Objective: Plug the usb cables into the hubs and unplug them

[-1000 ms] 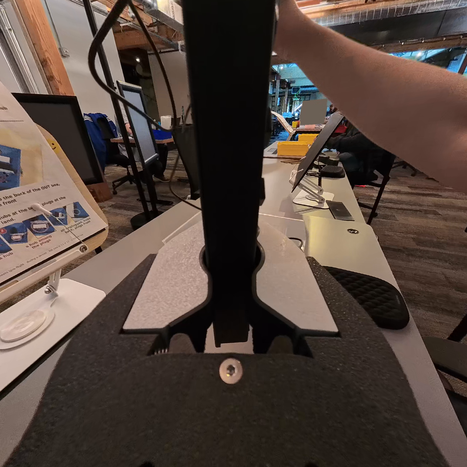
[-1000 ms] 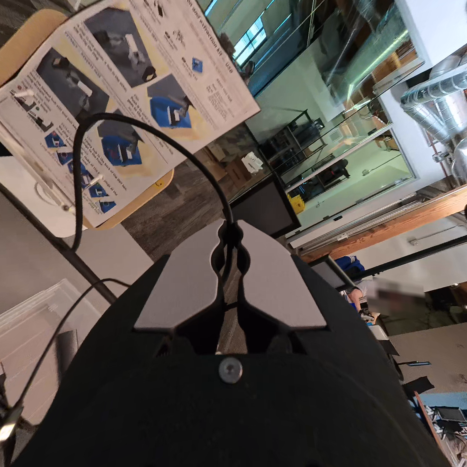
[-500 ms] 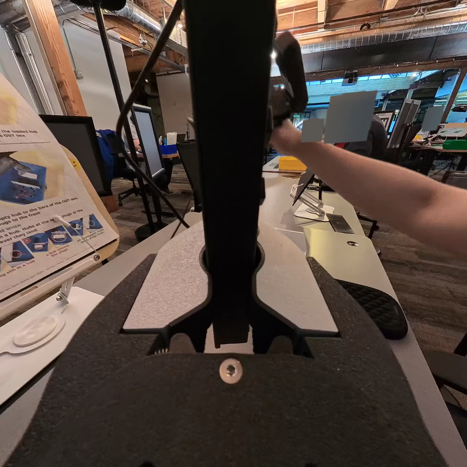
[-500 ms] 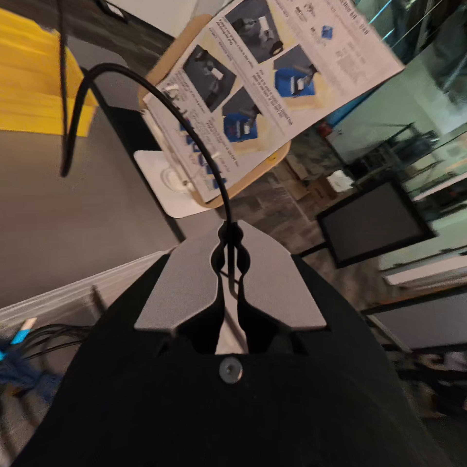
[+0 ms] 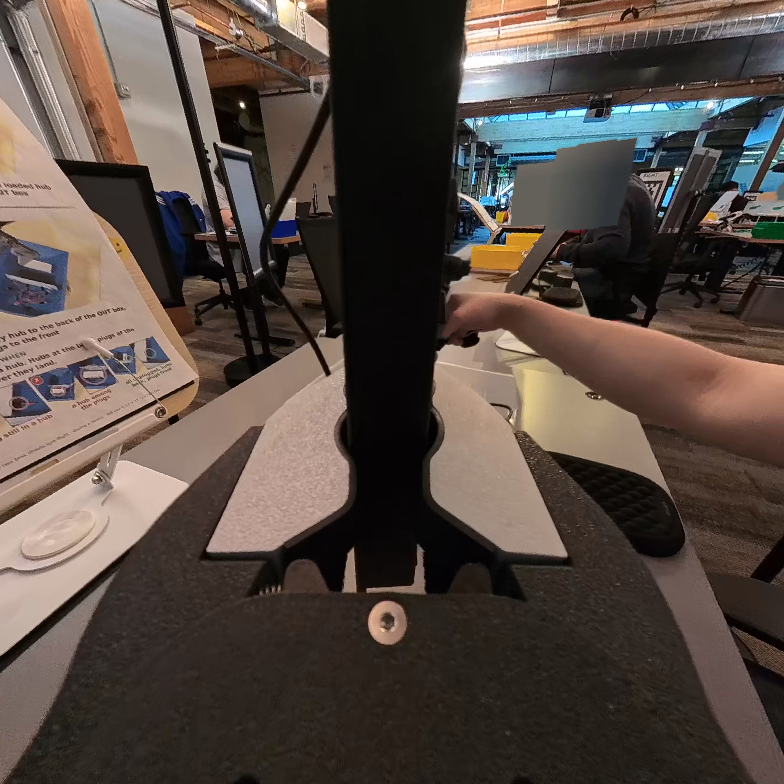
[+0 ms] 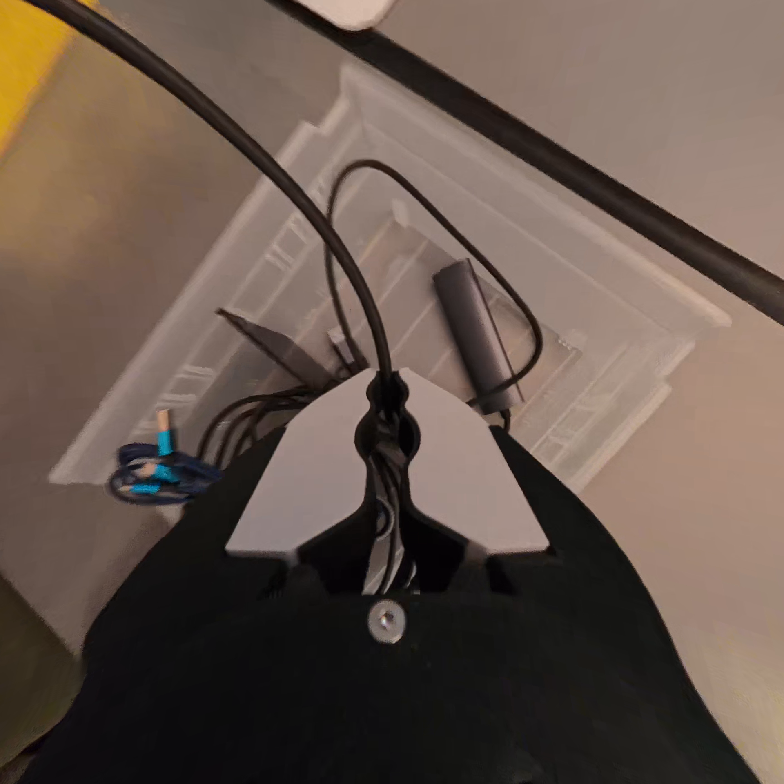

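My left tool clamps an upright black hub at frame centre. My right tool pinches a black cable over the clear bin, where a grey hub lies right of centre.

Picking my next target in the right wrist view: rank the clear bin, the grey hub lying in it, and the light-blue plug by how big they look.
1. Clear bin, largest by far.
2. Grey hub, a long bar inside the bin.
3. Light-blue plug, smallest, at the bin's left end.

The frame is motion-blurred, but the order is clear.
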`<state>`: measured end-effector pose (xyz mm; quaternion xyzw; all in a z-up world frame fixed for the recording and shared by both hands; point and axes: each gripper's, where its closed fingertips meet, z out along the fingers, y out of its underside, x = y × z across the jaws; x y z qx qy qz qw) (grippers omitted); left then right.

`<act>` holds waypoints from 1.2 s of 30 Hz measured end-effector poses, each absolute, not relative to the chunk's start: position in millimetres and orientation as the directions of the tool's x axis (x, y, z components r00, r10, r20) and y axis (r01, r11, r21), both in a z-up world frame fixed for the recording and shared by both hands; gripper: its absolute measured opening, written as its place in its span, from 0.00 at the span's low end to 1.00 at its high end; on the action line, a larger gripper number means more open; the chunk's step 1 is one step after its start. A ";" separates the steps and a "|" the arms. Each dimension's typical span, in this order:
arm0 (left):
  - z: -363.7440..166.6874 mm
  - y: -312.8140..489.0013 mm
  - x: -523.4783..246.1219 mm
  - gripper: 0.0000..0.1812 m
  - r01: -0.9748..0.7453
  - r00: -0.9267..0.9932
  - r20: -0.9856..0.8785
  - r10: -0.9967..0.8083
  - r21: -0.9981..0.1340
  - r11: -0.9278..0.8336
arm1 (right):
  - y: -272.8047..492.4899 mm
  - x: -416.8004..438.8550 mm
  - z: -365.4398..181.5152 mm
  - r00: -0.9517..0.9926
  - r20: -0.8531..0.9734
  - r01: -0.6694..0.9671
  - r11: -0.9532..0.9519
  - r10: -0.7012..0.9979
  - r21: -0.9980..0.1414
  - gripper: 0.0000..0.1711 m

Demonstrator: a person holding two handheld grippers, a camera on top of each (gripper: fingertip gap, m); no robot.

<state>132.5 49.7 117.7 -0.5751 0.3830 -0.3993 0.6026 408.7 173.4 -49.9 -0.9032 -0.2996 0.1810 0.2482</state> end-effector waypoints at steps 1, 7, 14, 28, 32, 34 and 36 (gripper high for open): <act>113.5 50.7 135.1 0.14 0.025 0.386 -0.002 -0.923 -1.000 0.012 | 178.4 407.5 -60.4 0.773 -0.151 0.463 -0.710 0.616 -0.530 0.04; 78.5 55.0 153.1 0.14 -0.123 0.368 -0.011 -0.930 -0.992 -0.037 | 187.2 392.4 -90.5 0.761 -0.077 0.537 -0.692 0.644 -0.483 0.19; 61.6 69.0 155.3 0.14 -0.171 0.417 -0.006 -0.909 -0.983 -0.072 | 165.7 390.7 -47.6 0.635 -0.155 0.387 -0.485 0.757 -0.784 0.29; 69.6 136.4 246.4 0.15 -0.398 0.347 -0.028 -0.938 -0.910 -0.120 | 158.8 462.0 -35.9 0.768 -0.184 0.299 -0.598 0.613 -0.744 0.27; 34.9 145.1 298.6 0.15 -0.595 0.242 -0.051 -0.969 -0.797 -0.107 | 156.4 469.2 -34.9 0.786 -0.198 0.269 -0.613 0.585 -0.743 0.27; 13.6 152.0 313.3 0.15 -0.699 0.218 -0.076 -0.973 -0.708 -0.101 | 159.7 473.3 -36.4 0.788 -0.257 0.205 -0.632 0.559 -0.747 0.27; 0.1 157.4 325.2 0.15 -0.749 0.195 -0.097 -0.976 -0.658 -0.084 | 160.0 478.7 -36.2 0.777 -0.299 0.160 -0.633 0.554 -0.757 0.25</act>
